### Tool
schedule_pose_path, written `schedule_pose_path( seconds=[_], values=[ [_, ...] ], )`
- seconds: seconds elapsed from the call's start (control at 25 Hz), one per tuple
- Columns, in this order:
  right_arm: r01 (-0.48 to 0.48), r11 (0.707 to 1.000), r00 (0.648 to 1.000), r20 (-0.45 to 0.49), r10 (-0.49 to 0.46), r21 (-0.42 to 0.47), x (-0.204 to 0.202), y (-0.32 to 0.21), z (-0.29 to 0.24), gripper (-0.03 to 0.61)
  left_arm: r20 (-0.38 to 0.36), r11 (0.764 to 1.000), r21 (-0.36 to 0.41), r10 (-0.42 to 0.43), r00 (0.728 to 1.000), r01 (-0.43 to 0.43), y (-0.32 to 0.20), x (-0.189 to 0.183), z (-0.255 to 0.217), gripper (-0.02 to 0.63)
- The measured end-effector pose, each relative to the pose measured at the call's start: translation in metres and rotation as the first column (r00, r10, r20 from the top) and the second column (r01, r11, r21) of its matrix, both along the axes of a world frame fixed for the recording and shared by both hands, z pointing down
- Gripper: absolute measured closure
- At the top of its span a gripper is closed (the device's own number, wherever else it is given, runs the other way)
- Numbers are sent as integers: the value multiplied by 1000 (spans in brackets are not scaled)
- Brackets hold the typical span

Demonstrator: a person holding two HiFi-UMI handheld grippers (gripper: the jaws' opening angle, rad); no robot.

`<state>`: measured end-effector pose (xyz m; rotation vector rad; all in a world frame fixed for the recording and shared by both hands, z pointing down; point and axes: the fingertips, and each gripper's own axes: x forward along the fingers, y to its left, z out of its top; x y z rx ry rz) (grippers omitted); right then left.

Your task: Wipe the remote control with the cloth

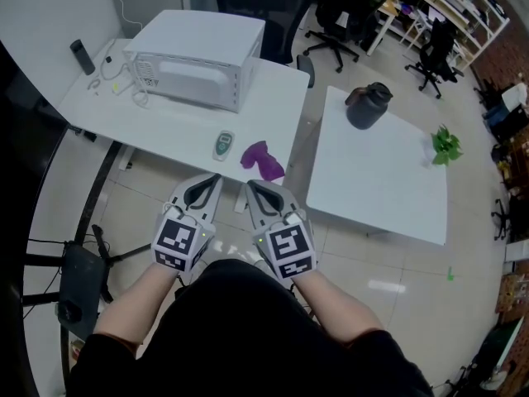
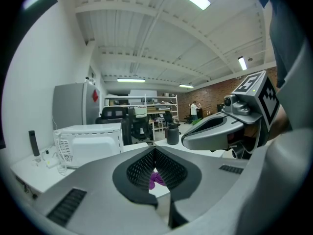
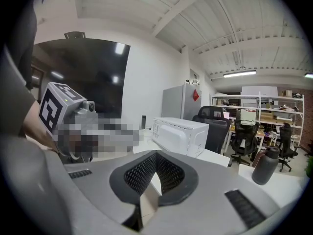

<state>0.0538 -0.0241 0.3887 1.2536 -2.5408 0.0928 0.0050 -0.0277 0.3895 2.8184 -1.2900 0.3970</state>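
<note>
A small white and green remote control [image 1: 223,145] lies near the front edge of the left white table [image 1: 165,118]. A crumpled purple cloth [image 1: 263,160] lies just to its right, at the table's front corner; the cloth [image 2: 155,179] also shows through the left gripper's jaw gap. My left gripper [image 1: 209,183] and right gripper [image 1: 258,188] hang side by side over the floor, just short of the table edge. Both are shut with nothing between their jaws. The right gripper [image 2: 195,138] shows in the left gripper view.
A white microwave [image 1: 198,60] stands at the back of the left table, with cables and a dark remote [image 1: 82,56] to its left. A second white table [image 1: 380,172] on the right carries a dark jug [image 1: 368,106] and a green plant [image 1: 445,145]. Office chairs [image 1: 264,7] stand behind.
</note>
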Motion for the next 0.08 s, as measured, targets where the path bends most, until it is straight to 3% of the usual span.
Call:
schedule_pose_path(
  seconds=[0.08],
  values=[
    [-2,1000,1000,0,2,0,0,0,0,565,2,1000,0,2,1000,-2,0,0,0,614]
  ],
)
